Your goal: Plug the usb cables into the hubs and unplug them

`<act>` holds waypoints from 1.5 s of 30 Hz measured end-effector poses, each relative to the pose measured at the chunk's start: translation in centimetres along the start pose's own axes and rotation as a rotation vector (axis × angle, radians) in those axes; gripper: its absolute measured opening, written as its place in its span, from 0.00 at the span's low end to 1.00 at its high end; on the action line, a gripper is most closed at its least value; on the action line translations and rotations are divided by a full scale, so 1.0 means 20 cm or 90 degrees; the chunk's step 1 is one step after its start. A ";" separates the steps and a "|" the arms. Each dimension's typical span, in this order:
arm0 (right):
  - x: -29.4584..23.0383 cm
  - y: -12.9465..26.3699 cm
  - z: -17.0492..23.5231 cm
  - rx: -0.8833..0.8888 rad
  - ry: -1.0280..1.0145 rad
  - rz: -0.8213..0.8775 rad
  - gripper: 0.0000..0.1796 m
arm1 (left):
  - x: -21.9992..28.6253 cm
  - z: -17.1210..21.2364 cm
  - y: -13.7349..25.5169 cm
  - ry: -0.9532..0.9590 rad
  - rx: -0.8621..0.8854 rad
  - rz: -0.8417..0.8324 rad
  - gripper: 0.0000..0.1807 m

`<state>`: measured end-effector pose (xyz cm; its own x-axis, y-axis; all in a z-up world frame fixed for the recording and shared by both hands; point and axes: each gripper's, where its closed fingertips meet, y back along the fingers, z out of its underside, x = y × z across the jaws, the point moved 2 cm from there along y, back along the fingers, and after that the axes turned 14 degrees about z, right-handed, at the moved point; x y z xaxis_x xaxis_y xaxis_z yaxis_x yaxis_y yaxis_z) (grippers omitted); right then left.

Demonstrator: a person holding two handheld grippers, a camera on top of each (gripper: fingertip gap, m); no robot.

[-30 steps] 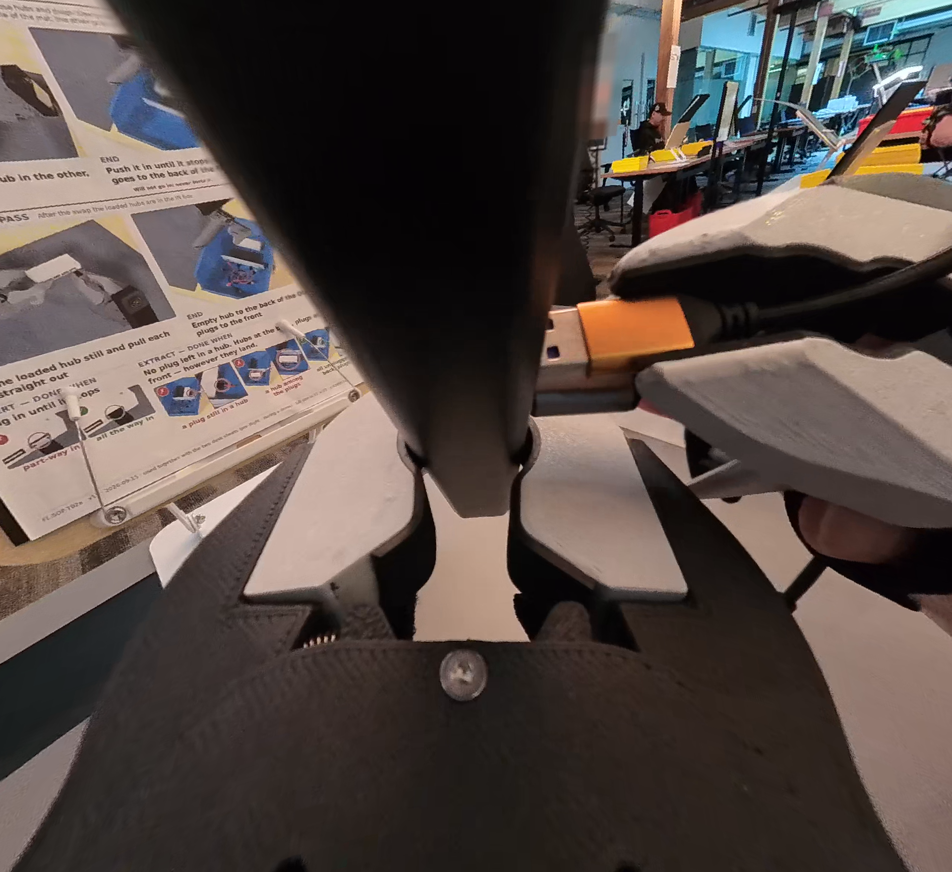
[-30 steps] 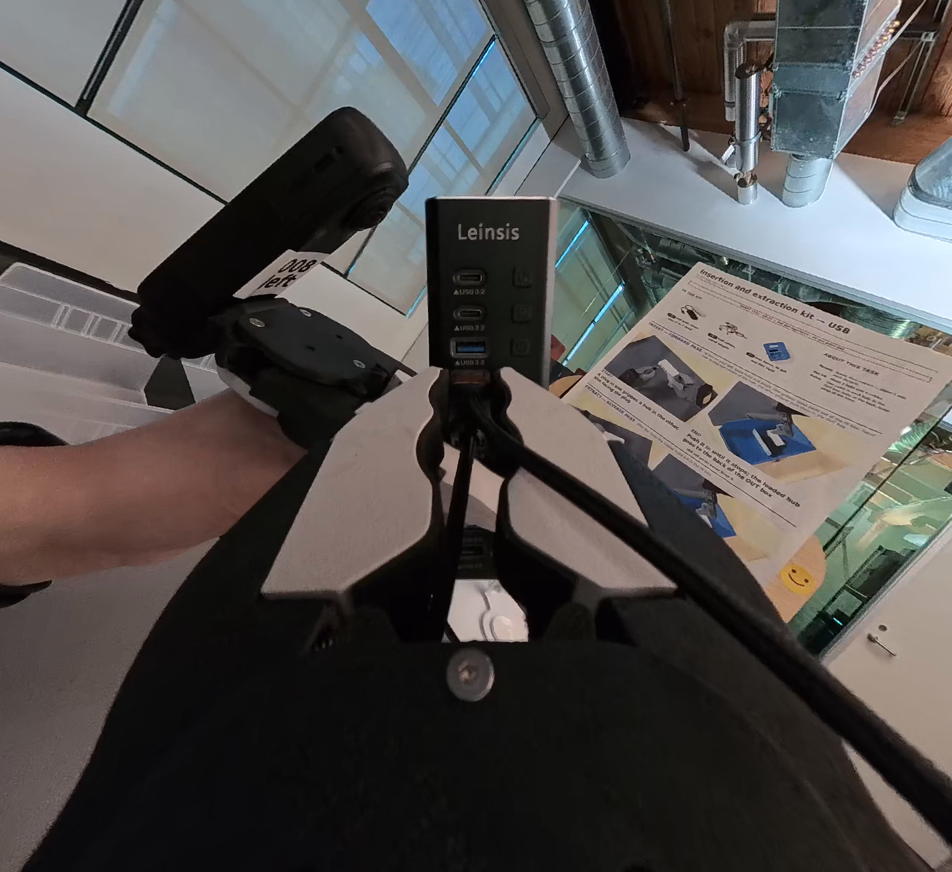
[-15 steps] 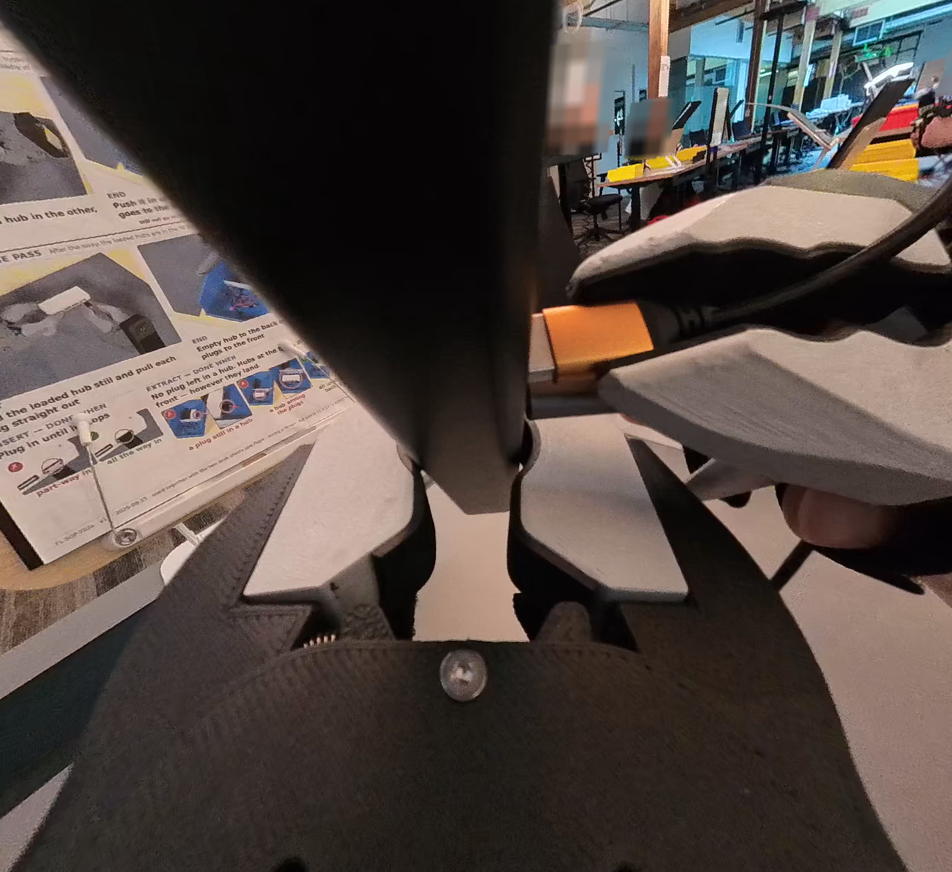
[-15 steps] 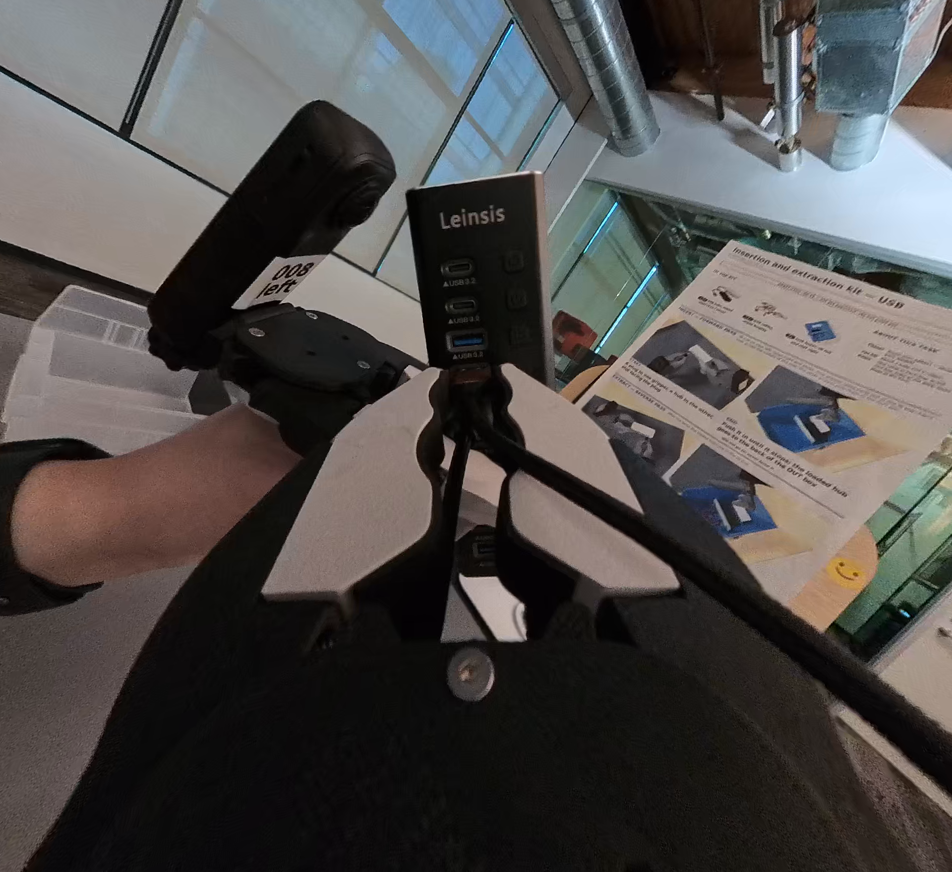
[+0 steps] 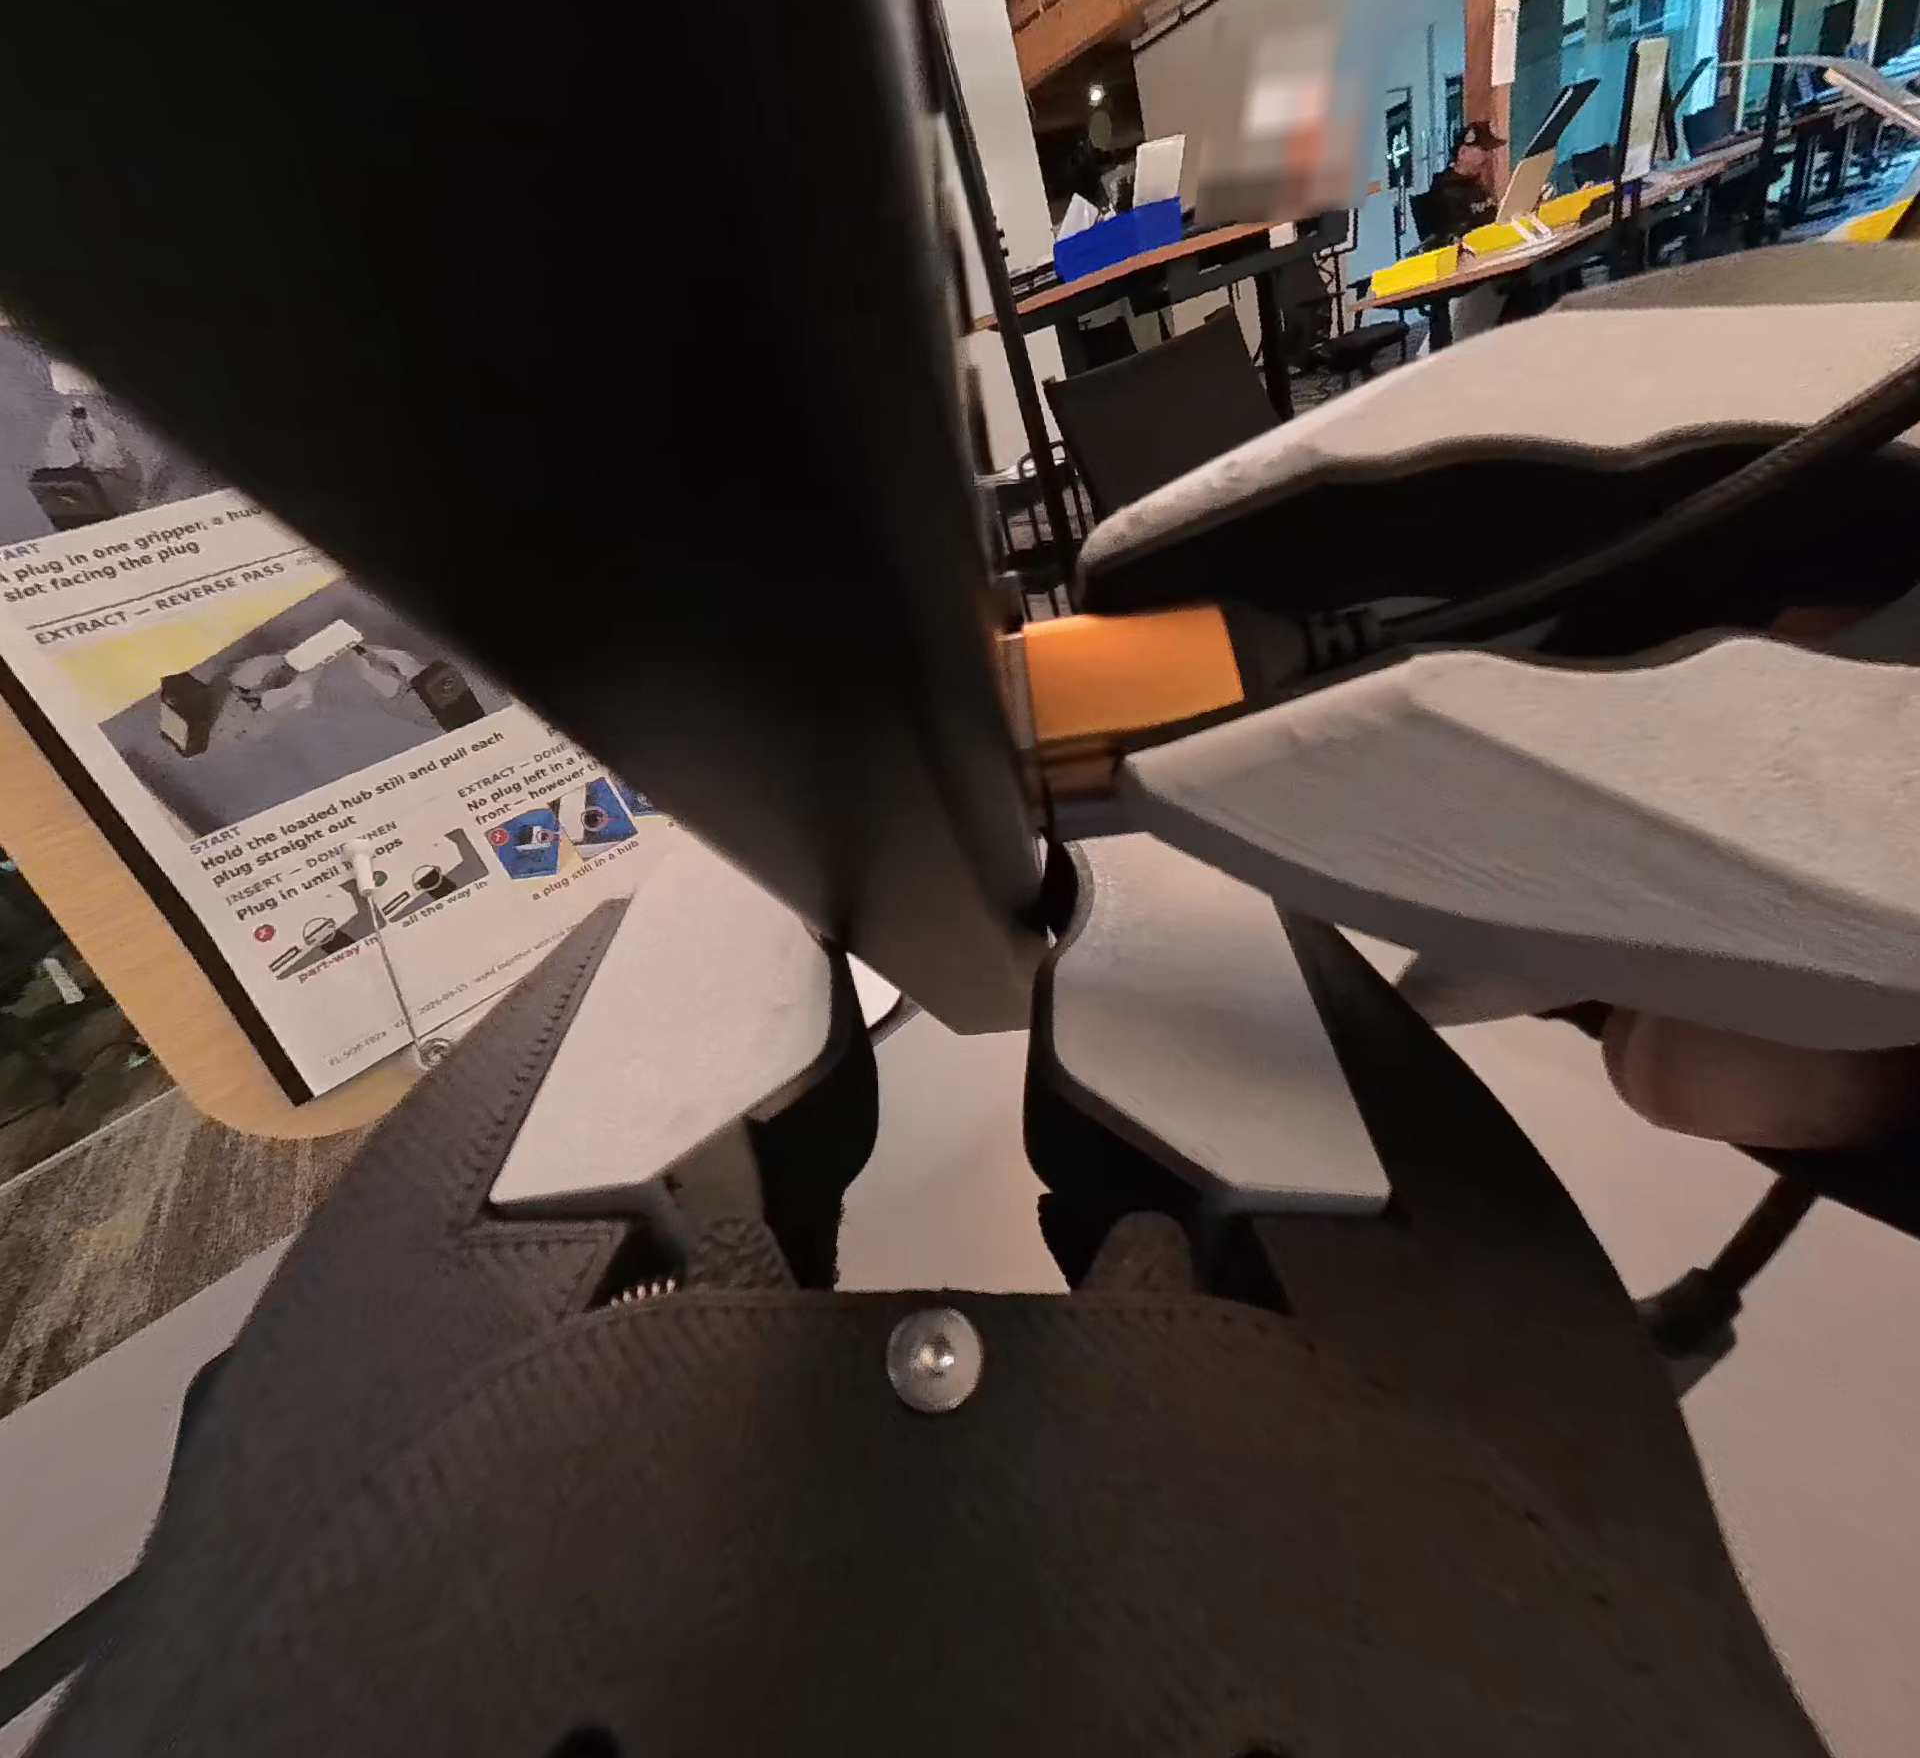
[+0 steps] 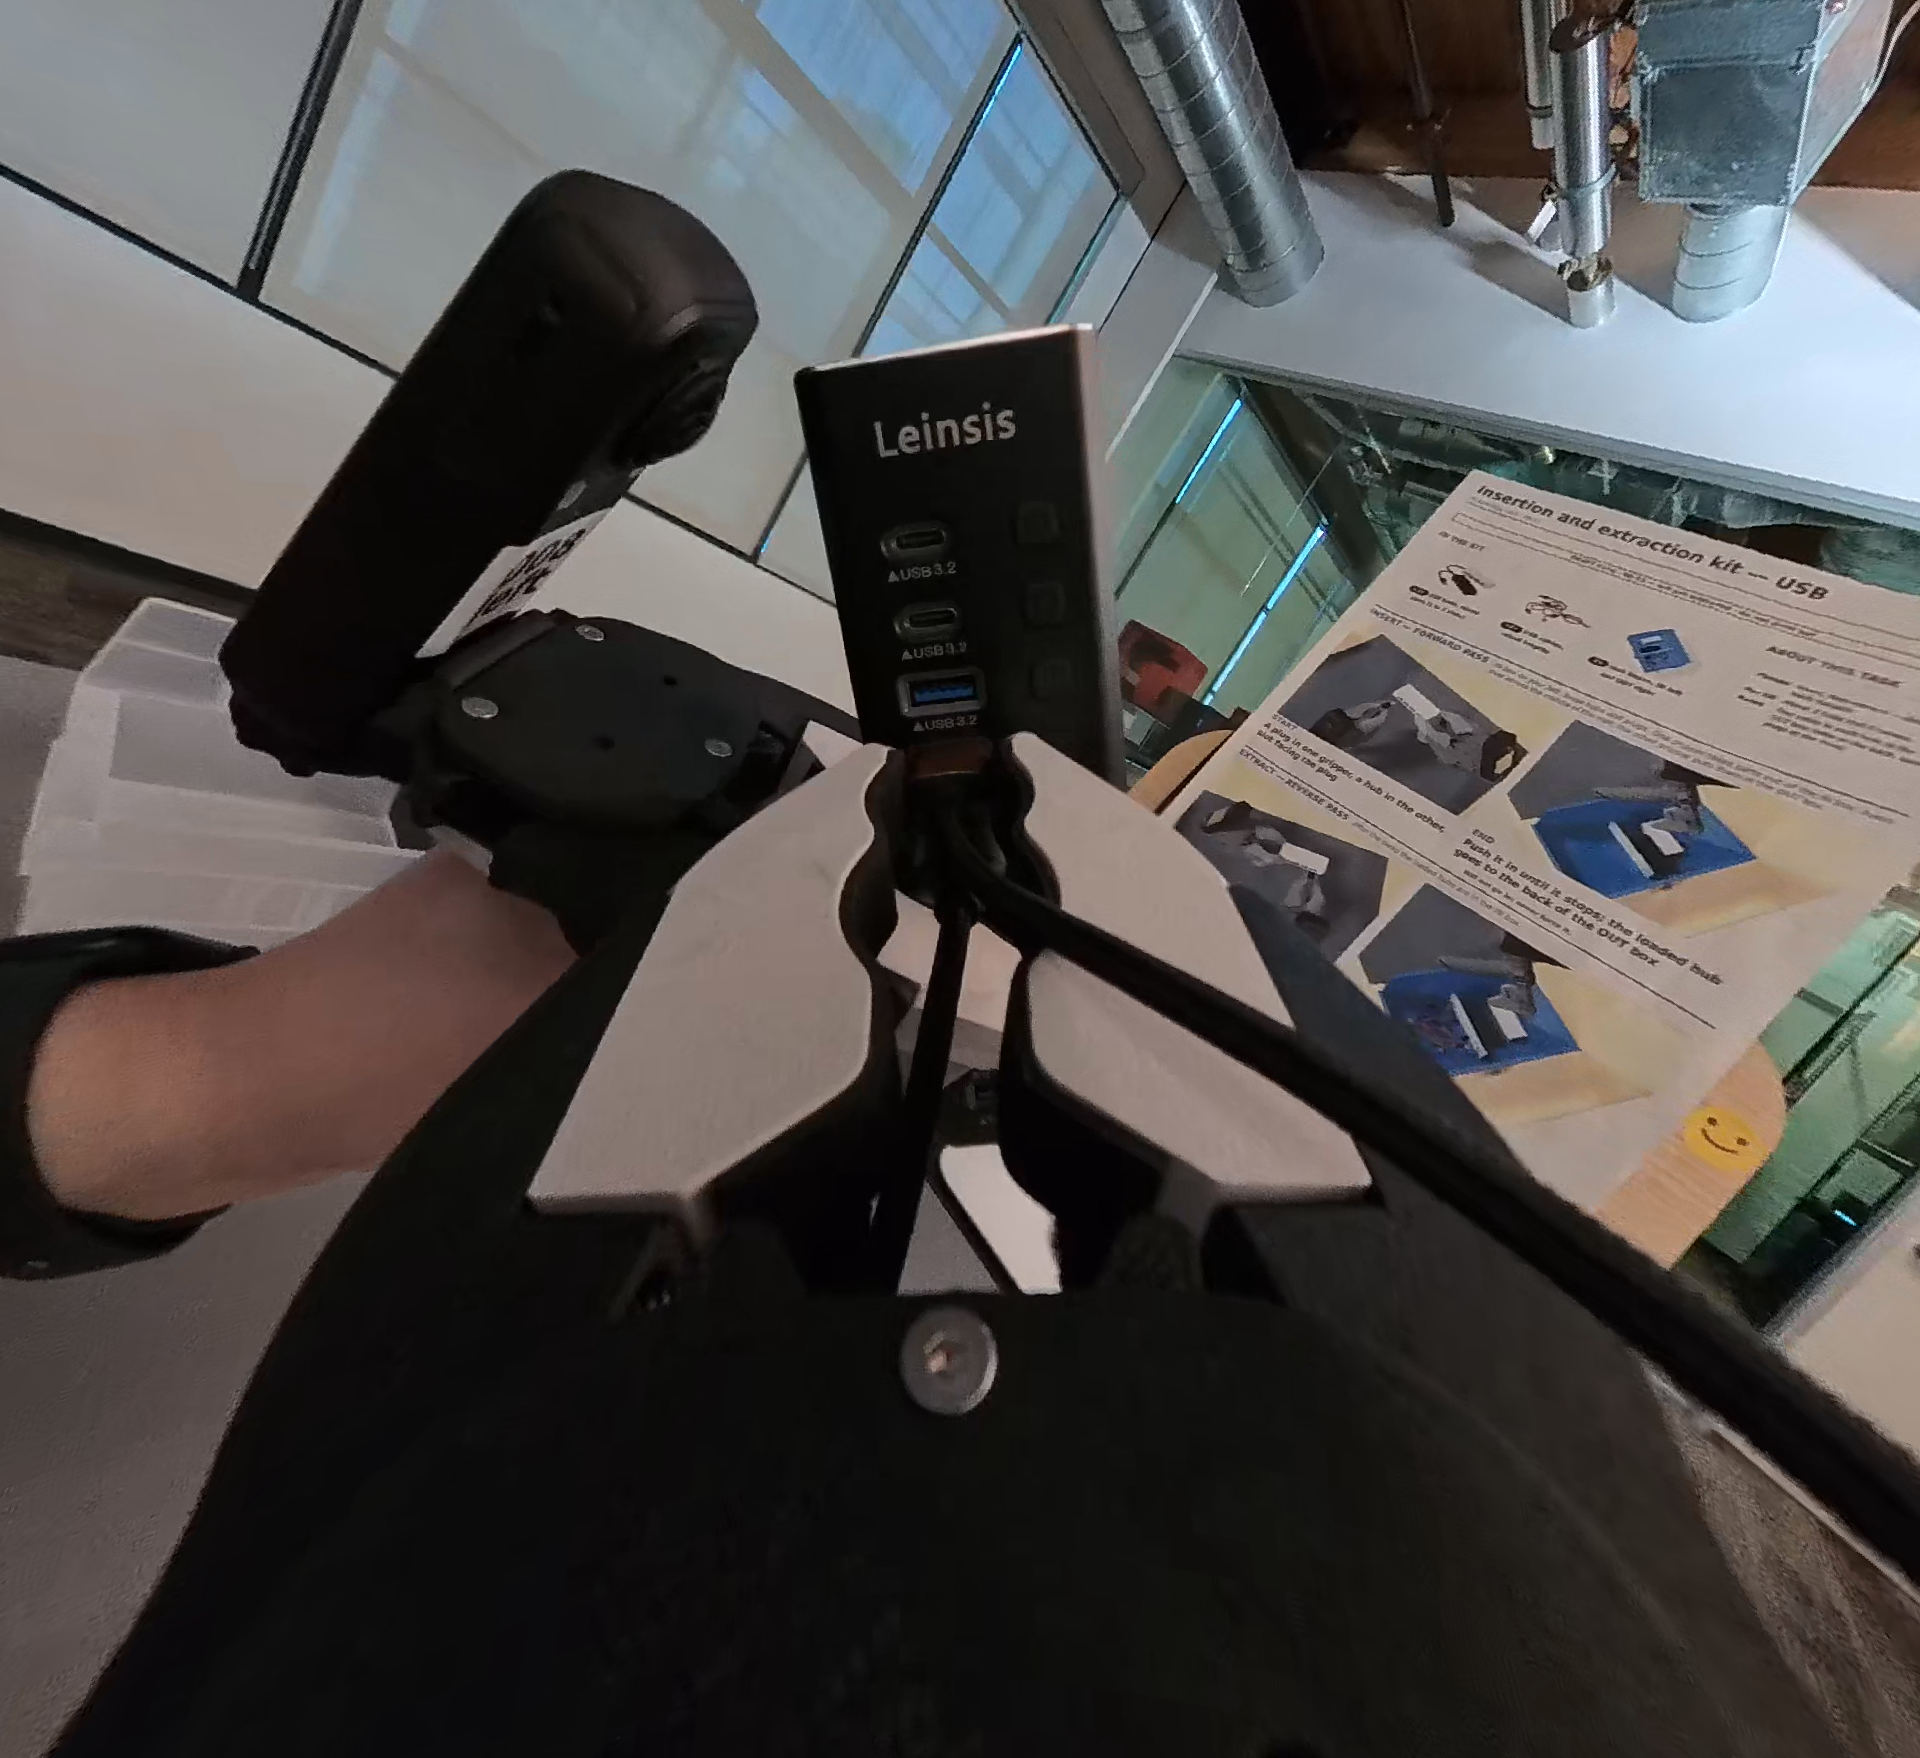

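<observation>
Your left gripper (image 5: 940,929) pinches the bottom end of the upright black slab-shaped USB hub (image 6: 961,545). Your right gripper (image 6: 943,809) is clamped on the orange-shelled USB plug (image 5: 1127,674) with its black cable (image 6: 1351,1064), at 3 o'clock of the hub. 1 second ago bare silver metal showed; now the shell sits almost flush in the lowest port, below 3 vacant ports.

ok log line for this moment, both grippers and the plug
left gripper: shut on hub | right gripper: shut on orange plug | plug: nearly seated in hub port
</observation>
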<state>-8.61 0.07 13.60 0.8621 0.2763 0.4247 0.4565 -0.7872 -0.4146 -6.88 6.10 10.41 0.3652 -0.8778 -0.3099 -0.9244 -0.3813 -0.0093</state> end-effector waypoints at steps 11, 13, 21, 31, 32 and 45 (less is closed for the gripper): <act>0.00 0.00 0.00 0.004 0.033 0.011 0.09 | 0.00 0.00 0.00 -0.010 -0.027 0.012 0.16; 0.01 0.00 0.01 0.005 0.021 0.028 0.09 | -0.01 0.01 0.00 -0.015 -0.049 -0.002 0.16; 0.03 -0.02 -0.01 -0.026 0.030 0.001 0.27 | -0.06 0.02 0.03 0.116 -0.027 0.090 0.16; -0.02 0.01 0.02 -0.064 0.097 -0.096 0.29 | -0.29 0.00 0.25 0.221 0.030 0.047 0.16; -0.02 0.01 0.02 -0.058 0.113 -0.098 0.29 | -0.31 0.00 0.27 0.222 0.032 0.038 0.16; -0.33 0.24 0.13 -0.123 0.361 -0.372 0.26 | -0.49 0.05 0.44 0.254 0.023 -0.038 0.16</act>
<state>-11.60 -4.08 6.78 0.2343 0.3906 0.8902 0.7052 -0.6986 0.1209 -18.67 11.62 12.44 0.4252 -0.9010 0.0860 -0.9012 -0.4302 -0.0522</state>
